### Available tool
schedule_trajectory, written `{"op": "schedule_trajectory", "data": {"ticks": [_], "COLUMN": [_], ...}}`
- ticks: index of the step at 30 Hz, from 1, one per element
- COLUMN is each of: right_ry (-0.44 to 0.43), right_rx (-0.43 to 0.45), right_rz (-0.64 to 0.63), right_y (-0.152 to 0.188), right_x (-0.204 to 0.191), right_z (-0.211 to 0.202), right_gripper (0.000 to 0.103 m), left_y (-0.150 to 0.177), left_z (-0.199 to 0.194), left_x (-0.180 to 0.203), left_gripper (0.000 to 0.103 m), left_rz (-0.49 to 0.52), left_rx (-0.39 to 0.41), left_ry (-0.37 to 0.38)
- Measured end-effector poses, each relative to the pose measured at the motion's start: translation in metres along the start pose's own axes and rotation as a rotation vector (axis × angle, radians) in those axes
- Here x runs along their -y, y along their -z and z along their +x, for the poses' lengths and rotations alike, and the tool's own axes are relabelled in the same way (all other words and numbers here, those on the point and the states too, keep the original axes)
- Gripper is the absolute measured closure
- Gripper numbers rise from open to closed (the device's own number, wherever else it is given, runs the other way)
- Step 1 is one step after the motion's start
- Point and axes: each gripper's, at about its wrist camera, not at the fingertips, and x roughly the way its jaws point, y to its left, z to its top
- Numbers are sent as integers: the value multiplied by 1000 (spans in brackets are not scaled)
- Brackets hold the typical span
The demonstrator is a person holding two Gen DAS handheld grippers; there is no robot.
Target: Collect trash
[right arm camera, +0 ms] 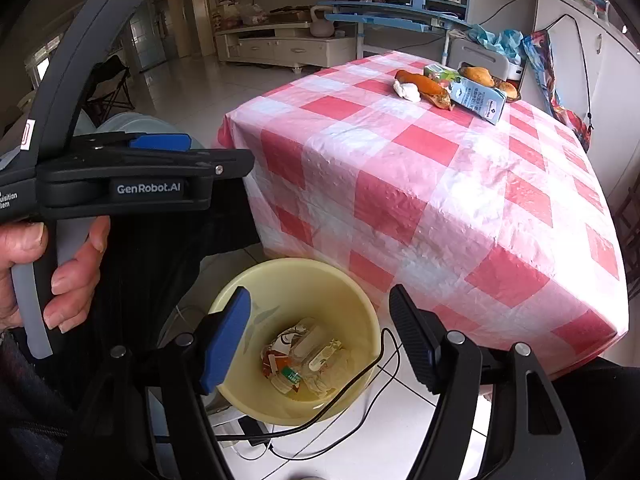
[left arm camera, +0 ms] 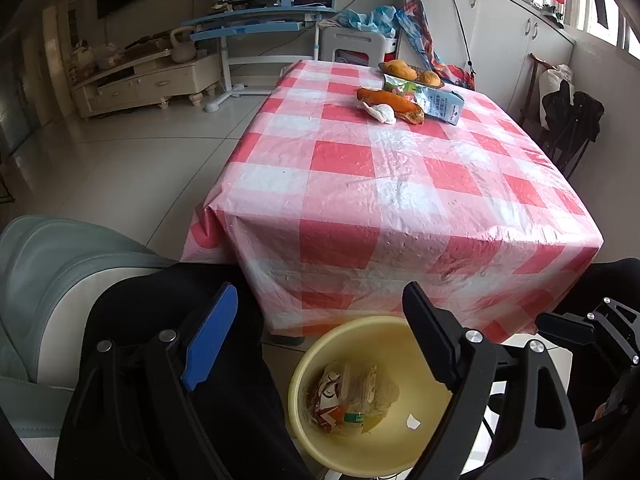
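Hidden: the far wall of the yellow bin [left arm camera: 320, 344] is cut by the table edge in the left view; the right finger of the left gripper [left arm camera: 320, 344] covers part of its rim.
Hard to read: the wrappers in the bin [right arm camera: 308, 360] are a crumpled heap; I can make out a red-and-white piece and a clear plastic one, little more.
Cut off: the plate [left arm camera: 440, 85] at the table's far end is mostly hidden behind the blue carton [left arm camera: 440, 106].
Left gripper: tilted down over the bin, jaws spread wide, nothing between them.
Right gripper [right arm camera: 320, 340]: also angled down above the bin, jaws apart and empty.
Hand [right arm camera: 60, 272]: wrapped round the left tool's grey trigger, seen from the right view.
Trash left: a white crumpled tissue [left arm camera: 382, 113], a sweet potato [left arm camera: 394, 104] and the carton lie together at the far end of the checked tablecloth [left arm camera: 360, 200].
Bin: on the floor, just beside the table's near corner.
Cable [right arm camera: 376, 364]: a black lead hangs over the bin's rim.
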Motion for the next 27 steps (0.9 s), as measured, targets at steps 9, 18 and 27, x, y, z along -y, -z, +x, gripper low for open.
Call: {"op": "schedule_trajectory", "data": {"ticks": [9, 18, 27], "right_ry": [-4, -5, -11], "right_rx": [3, 6, 18], "right_rz": [-9, -9, -8], "right_y": [1, 0, -2], "right_x": [-2, -3, -7], "right_z": [-1, -1, -4], "right_gripper": [34, 34, 34], "left_y": [0, 0, 0], "left_z": [0, 0, 1], "left_x": [0, 1, 1], "left_gripper": [21, 21, 21], "left_rz": [0, -1, -9], "left_rx": [0, 0, 0], "left_ry": [0, 2, 5]}}
